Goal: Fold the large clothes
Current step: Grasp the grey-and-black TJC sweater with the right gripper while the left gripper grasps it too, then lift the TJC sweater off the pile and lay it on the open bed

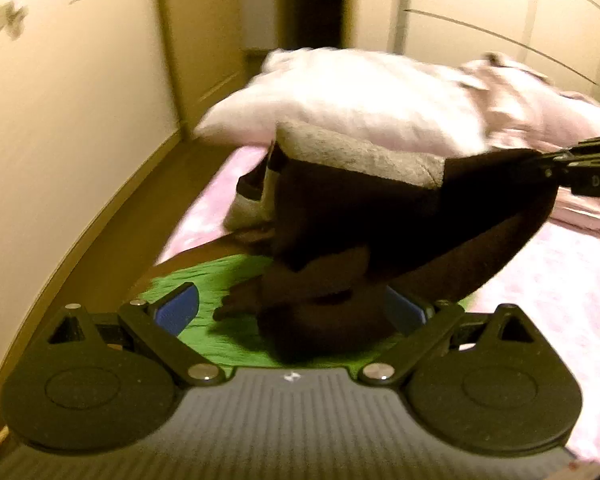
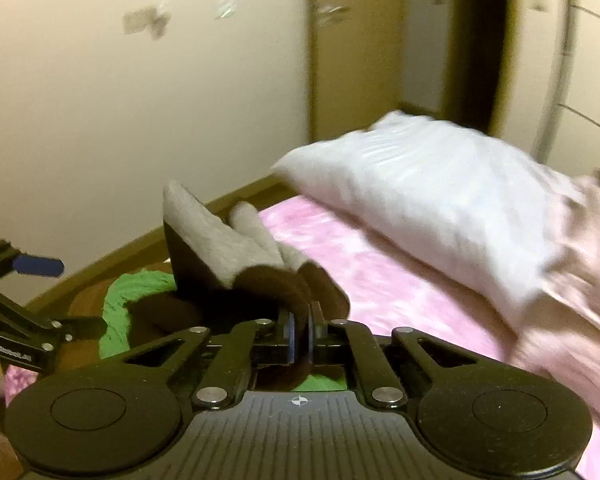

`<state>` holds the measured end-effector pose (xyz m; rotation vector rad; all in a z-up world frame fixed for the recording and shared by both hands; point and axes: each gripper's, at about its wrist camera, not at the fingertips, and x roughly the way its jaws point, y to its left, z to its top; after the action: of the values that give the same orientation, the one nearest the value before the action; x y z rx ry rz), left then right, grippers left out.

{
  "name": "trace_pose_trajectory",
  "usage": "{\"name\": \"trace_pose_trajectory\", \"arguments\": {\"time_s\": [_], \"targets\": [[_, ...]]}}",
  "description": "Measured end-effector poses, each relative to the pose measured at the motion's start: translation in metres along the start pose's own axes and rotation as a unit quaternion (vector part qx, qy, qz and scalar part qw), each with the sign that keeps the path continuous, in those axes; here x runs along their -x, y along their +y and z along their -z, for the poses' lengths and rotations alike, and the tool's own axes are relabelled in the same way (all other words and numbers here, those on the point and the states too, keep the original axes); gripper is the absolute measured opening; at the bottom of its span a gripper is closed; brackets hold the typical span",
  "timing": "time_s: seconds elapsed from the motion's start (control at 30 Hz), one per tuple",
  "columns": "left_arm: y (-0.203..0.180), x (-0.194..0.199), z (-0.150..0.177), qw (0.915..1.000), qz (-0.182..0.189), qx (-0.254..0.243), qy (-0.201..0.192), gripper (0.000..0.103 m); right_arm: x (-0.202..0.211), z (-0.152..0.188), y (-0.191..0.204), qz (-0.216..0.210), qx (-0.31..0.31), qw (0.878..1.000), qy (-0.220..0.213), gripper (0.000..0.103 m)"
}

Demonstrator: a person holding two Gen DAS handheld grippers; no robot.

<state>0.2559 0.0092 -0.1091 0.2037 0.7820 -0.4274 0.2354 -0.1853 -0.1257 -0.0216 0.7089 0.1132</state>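
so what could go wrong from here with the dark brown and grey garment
The right gripper is shut on one bunched fold of the dark brown and grey fleece garment; the thick cloth could slip out as it lifts. The left gripper stands open around the hanging bulk, so that side may sag and crumple onto the green cloth. The white pillow lies close beyond and could snag the fold.

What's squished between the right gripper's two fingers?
A fold of the brown and grey garment is pinched by the right gripper, seen in the right wrist view.
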Motion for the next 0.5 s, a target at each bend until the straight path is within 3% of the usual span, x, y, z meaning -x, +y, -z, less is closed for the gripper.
{"name": "trace_pose_trajectory", "arguments": {"time_s": [0.13,0.33,0.43,0.5], "targets": [[-0.075,0.042,0.010,0.9982,0.037,-0.044,-0.017,0.097,0.091,0.044,-0.045,0.040,-0.057,0.997,-0.012,0.001],[-0.189,0.083,0.048,0.9907,0.112,-0.078,-0.001,0.097,0.238,0.146,-0.115,0.136,-0.123,0.983,0.003,0.001],[-0.241,0.090,0.071,0.9838,0.144,-0.105,0.021,0.097,0.291,0.209,-0.156,0.216,-0.171,0.960,0.040,0.003],[-0.273,0.091,0.084,0.9778,0.164,-0.125,0.036,0.097,0.312,0.255,-0.188,0.258,-0.217,0.937,0.092,0.004]]}}
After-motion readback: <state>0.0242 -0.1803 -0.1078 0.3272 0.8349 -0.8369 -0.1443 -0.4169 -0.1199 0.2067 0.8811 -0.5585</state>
